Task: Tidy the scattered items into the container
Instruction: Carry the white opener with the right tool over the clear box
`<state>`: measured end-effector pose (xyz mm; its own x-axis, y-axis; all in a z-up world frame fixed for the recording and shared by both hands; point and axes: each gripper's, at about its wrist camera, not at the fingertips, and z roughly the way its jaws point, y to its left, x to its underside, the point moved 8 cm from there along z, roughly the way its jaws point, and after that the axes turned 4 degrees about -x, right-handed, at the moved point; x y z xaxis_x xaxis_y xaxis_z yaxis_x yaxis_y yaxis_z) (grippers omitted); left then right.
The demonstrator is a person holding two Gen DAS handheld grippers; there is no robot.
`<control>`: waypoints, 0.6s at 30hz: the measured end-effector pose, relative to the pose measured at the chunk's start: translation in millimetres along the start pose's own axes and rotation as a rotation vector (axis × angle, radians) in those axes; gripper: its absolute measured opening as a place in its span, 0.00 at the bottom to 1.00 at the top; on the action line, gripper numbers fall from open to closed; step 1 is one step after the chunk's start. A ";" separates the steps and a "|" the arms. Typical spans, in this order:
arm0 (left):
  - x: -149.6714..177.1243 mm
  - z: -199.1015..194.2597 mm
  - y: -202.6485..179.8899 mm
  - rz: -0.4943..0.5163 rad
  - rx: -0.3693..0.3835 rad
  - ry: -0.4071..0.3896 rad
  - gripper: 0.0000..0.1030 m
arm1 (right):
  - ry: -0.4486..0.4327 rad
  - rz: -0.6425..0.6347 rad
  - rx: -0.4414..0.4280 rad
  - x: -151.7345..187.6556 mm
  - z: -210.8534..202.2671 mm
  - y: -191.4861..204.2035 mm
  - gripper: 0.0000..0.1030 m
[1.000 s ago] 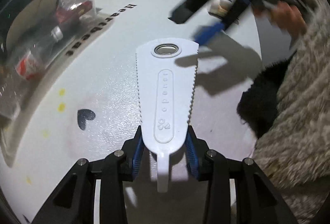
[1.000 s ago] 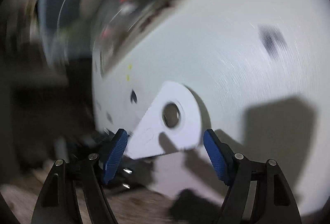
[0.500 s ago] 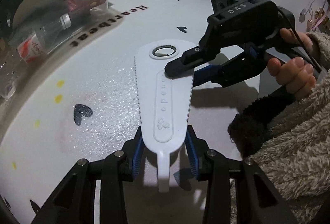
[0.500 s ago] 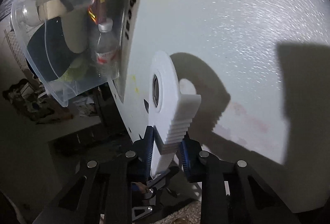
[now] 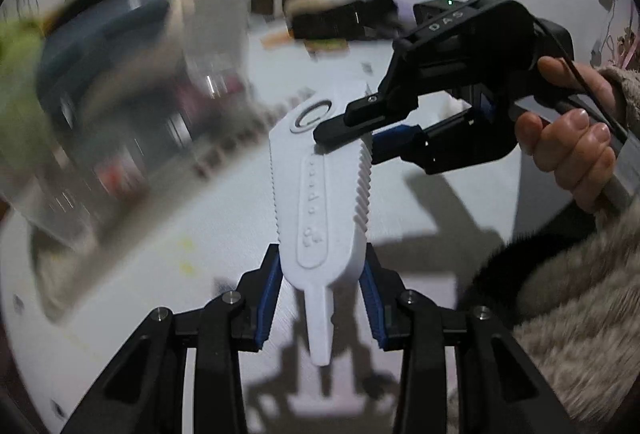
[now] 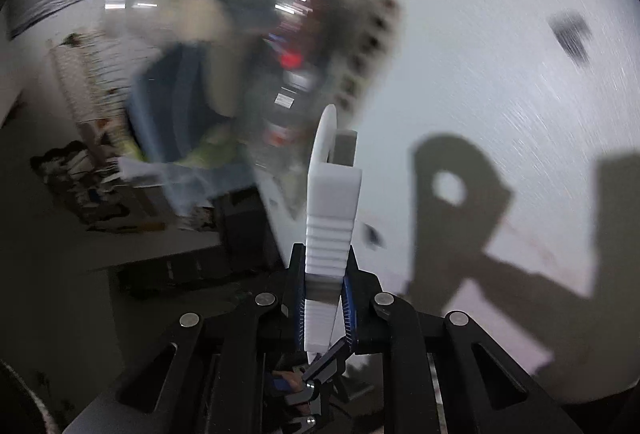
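A flat white plastic tool (image 5: 322, 190) with toothed edges and a round hole at its far end is held off the white table by both grippers. My left gripper (image 5: 322, 298) is shut on its narrow handle end. My right gripper (image 5: 362, 130) is shut across its wide end, from the right. In the right wrist view the tool (image 6: 330, 218) stands edge-on between the shut jaws of my right gripper (image 6: 325, 308). The clear plastic container (image 5: 120, 106) lies blurred to the left, and shows in the right wrist view (image 6: 224, 74), with a bottle and other items inside.
The white table (image 5: 160, 254) carries black lettering and small heart marks. Dark objects (image 5: 340, 18) lie at its far edge. A fuzzy sleeve (image 5: 560, 294) fills the lower right. The table's left edge (image 6: 276, 218) drops to a cluttered floor.
Both grippers have lifted the white tool off the table and are moving it, with the container now larger and blurred. The right gripper keeps its hold on the wide end.
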<state>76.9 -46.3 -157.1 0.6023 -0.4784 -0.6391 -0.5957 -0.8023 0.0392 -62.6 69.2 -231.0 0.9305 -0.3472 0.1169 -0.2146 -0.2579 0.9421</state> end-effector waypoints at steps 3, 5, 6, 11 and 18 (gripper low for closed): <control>-43.2 -28.2 16.8 0.032 -0.042 -0.106 0.36 | -0.040 -0.100 -0.049 -11.4 -15.4 47.0 0.17; -69.4 -42.9 27.0 0.044 -0.069 -0.171 0.36 | -0.073 -0.209 -0.064 -18.5 -27.8 88.1 0.17; -80.6 -51.3 32.2 0.044 -0.078 -0.200 0.36 | -0.086 -0.258 -0.067 -21.1 -34.2 104.5 0.16; -120.1 -77.1 61.3 0.008 -0.114 -0.304 0.37 | -0.125 -0.603 -0.006 -40.2 -51.2 196.9 0.16; -131.1 -62.0 116.7 -0.115 -0.186 -0.308 0.37 | -0.056 -1.048 0.221 -46.4 -22.3 264.4 0.16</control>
<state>-38.6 -99.3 -21.1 0.4549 -0.2748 -0.8471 -0.4102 -0.9090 0.0746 -155.9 37.3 19.7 0.6685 0.1025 -0.7366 0.6287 -0.6069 0.4862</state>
